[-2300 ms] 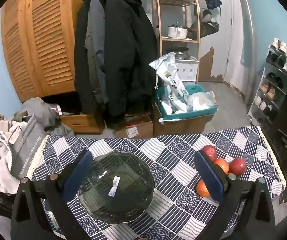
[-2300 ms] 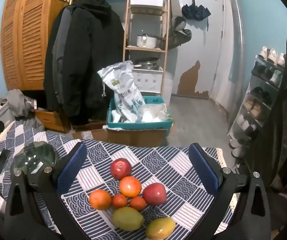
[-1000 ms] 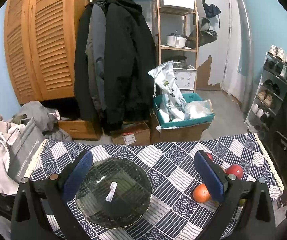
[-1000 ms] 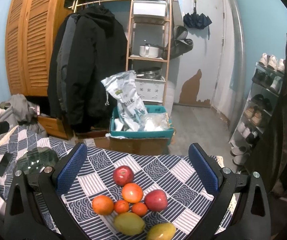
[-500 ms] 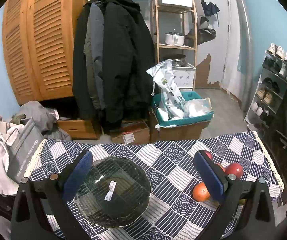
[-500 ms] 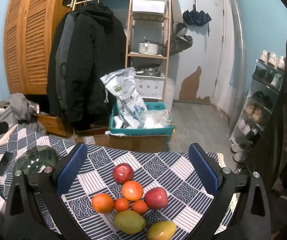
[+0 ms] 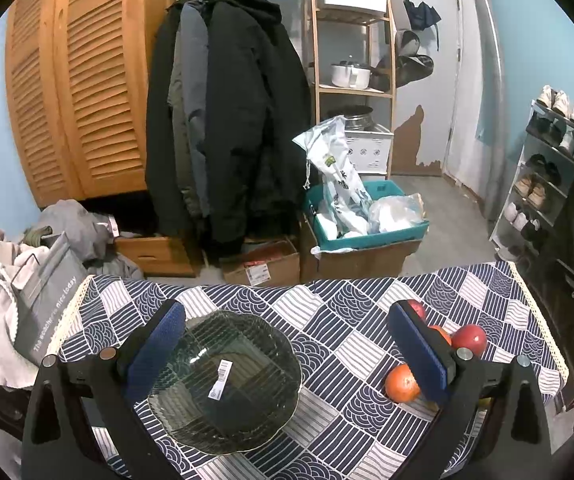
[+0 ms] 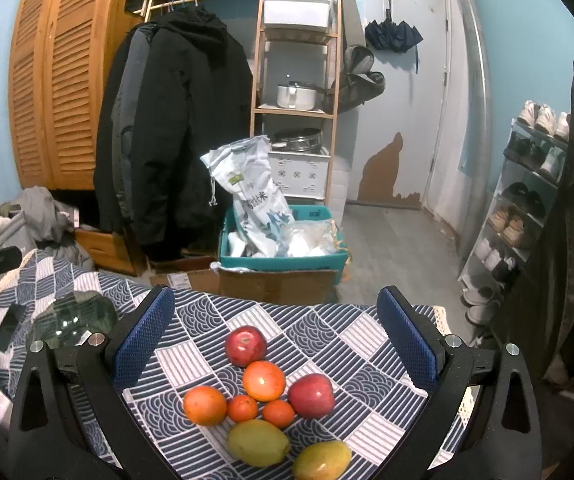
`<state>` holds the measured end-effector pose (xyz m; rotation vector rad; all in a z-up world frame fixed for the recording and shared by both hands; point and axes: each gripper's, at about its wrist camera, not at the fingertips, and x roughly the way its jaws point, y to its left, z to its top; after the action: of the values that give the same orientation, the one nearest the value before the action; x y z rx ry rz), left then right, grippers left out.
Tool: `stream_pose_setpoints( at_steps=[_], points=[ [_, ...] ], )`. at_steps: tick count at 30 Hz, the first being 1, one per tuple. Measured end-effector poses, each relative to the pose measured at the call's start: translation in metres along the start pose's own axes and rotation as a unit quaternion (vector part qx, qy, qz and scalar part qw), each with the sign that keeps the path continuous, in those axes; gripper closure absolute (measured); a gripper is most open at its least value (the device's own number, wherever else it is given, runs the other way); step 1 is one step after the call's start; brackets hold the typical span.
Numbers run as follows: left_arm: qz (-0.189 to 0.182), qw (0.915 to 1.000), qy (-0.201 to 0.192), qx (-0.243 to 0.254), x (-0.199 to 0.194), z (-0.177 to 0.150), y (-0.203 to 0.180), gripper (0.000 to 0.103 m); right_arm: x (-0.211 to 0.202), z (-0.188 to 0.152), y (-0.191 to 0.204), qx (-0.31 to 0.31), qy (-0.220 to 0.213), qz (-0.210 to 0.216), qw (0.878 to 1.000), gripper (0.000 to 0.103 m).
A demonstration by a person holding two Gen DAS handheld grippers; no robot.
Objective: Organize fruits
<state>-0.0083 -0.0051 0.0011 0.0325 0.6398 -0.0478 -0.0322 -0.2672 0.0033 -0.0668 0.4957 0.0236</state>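
Ahead of my left gripper (image 7: pixel 287 344), jaws spread and empty, a glass plate (image 7: pixel 227 384) lies on the tabletop (image 7: pixel 327 320) between them; an orange (image 7: pixel 402 383) peeks beside the right finger. Over my right gripper (image 8: pixel 275 340), jaws likewise spread, the fruits cluster between them: a red apple (image 8: pixel 246 346) farthest, mangoes (image 8: pixel 258 442) nearest.

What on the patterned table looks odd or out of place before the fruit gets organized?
The glass plate has a white barcode sticker stuck in its middle, which is odd on a dish meant for food. The fruit lies loose on the tablecloth, none on the plate.
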Motion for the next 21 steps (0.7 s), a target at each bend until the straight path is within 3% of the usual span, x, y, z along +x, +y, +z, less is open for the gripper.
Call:
stream_pose_setpoints(
  at_steps=[21],
  points=[
    [-0.010, 0.9999, -0.001, -0.004, -0.0023, 0.0019, 0.0024, 0.001, -0.0010, -0.0004, -0.0012, 0.000, 0.001, 0.000, 1.000, 0.003]
  ],
)
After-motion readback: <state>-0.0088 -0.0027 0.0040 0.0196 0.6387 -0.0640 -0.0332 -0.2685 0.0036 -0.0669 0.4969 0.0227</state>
